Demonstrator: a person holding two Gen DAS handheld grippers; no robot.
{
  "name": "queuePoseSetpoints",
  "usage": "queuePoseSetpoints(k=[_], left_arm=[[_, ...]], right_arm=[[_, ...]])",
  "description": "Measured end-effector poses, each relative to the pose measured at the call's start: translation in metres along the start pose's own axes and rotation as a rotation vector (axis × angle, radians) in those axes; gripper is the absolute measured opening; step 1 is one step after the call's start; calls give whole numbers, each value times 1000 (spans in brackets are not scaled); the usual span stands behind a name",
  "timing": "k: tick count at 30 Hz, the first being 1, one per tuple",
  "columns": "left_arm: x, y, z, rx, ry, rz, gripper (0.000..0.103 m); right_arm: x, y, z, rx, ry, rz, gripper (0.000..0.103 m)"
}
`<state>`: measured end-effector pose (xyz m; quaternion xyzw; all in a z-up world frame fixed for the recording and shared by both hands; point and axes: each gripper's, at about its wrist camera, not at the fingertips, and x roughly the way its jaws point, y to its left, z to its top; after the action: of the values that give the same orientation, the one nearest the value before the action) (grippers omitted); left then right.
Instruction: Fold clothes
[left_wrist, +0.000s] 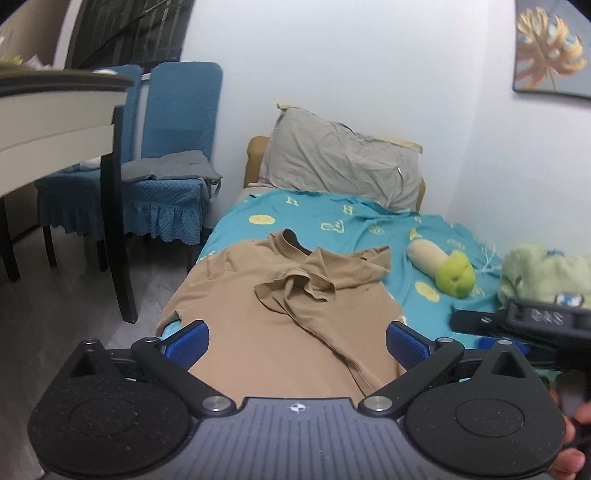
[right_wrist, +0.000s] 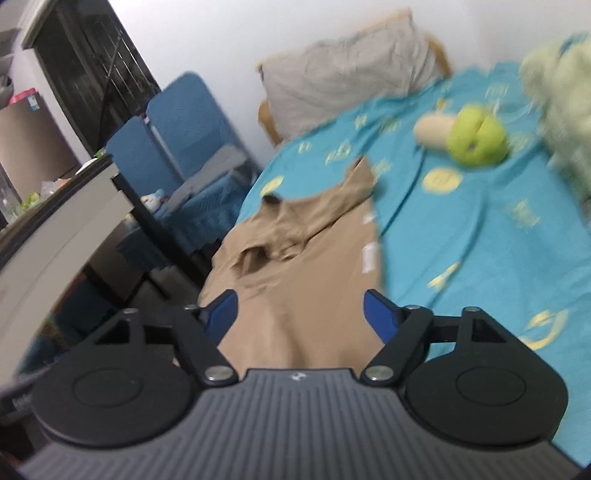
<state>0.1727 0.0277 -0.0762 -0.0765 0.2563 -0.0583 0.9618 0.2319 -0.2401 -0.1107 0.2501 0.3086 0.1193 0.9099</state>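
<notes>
Tan T-shirt (left_wrist: 288, 317): spread on the turquoise bedsheet (left_wrist: 332, 221) at the bed's near-left side, one sleeve folded over the chest; left gripper (left_wrist: 297, 343): jaws wide apart above the shirt, holding nothing; right gripper (right_wrist: 299, 314): jaws parted over the shirt, pads not pressing cloth; grey pillow (left_wrist: 343, 158) at the head; green-and-cream plush toy (left_wrist: 441, 266) well right of the shirt.

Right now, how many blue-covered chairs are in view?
2. The nearer chair stands beside the bed's head with grey cloth on its seat; the second chair is just behind it, mostly hidden by the table. Others may be hidden.
</notes>
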Motion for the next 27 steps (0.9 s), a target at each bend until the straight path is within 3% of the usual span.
queuePoseSetpoints(k=[2,5,7,13,15,17,19,22,27], left_arm=[[3,11,-3,-4,18,-23,103],[12,21,-7,37,-4,41,103],[18,30,-7,36,-16,45,103],[52,74,-11,-142,40,-22,103],[62,85,-13,-185,71,-21,103],[69,97,-16,-235,93,-22,103],[72,108,-18,-289,100,-26,103],[76,121,-21,-351,106,-24,103],[78,131,-24,-387,102,5,103]], right_arm=[[27,4,8,36,36,16,73],[78,18,19,-11,70,-12,73],[117,24,27,-28,80,-32,73],[209,38,41,-125,92,-159,72],[235,40,40,-170,137,-232,62],[253,42,38,-208,179,-279,29],[256,50,39,-249,132,-280,8],[259,70,47,-299,31,-223,8],[290,112,61,-376,-10,-178,7]])
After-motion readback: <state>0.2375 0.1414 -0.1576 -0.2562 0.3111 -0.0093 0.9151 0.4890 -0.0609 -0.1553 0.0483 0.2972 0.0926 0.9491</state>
